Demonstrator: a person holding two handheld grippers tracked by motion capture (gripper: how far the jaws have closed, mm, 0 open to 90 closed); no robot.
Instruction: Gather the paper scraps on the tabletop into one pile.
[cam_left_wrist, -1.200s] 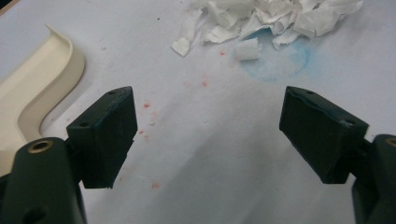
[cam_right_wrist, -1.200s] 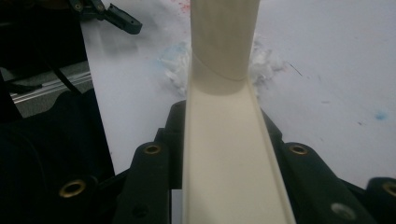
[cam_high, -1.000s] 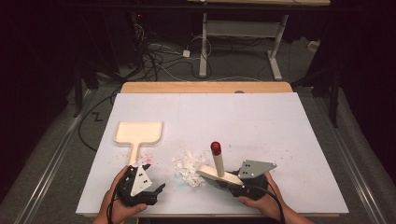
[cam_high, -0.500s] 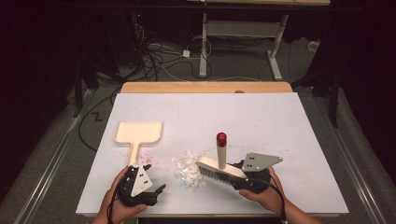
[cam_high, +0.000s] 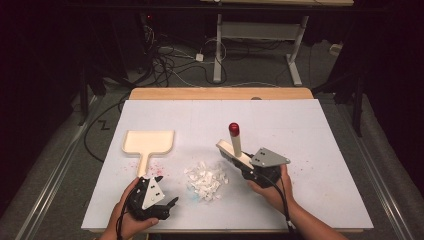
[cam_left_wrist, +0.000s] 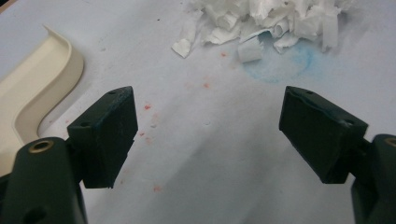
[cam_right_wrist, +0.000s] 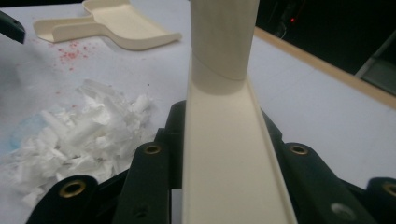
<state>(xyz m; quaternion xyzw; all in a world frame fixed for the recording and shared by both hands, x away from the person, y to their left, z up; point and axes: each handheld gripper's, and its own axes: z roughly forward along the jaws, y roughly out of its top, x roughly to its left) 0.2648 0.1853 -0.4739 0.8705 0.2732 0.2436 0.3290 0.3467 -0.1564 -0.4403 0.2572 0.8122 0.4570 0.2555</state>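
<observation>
A cream brush (cam_high: 233, 149) with a red-tipped handle stands up just right of a pile of white paper shreds (cam_high: 205, 181). My right gripper (cam_high: 250, 168) is shut on the brush's back; in the right gripper view the brush (cam_right_wrist: 224, 116) runs between the jaws of that gripper (cam_right_wrist: 220, 126), with the shreds (cam_right_wrist: 88, 135) to its left. A cream dustpan (cam_high: 149, 142) lies flat at the left, handle toward me. My left gripper (cam_high: 167, 205) rests open near the front edge. Its own view shows the left gripper (cam_left_wrist: 208, 116) over bare table, the shreds (cam_left_wrist: 266, 21) ahead and the dustpan (cam_left_wrist: 37, 88) at left.
The white table cover (cam_high: 300, 125) has red specks near the dustpan handle and a faint blue stain (cam_left_wrist: 275, 65) by the shreds. A wooden edge (cam_high: 220, 93) runs along the back. Beyond it are cables and a desk frame (cam_high: 260, 35) on the floor.
My right gripper has carried the brush away from me and a little higher, from the pile's front right to its right side. The left gripper has stayed put.
</observation>
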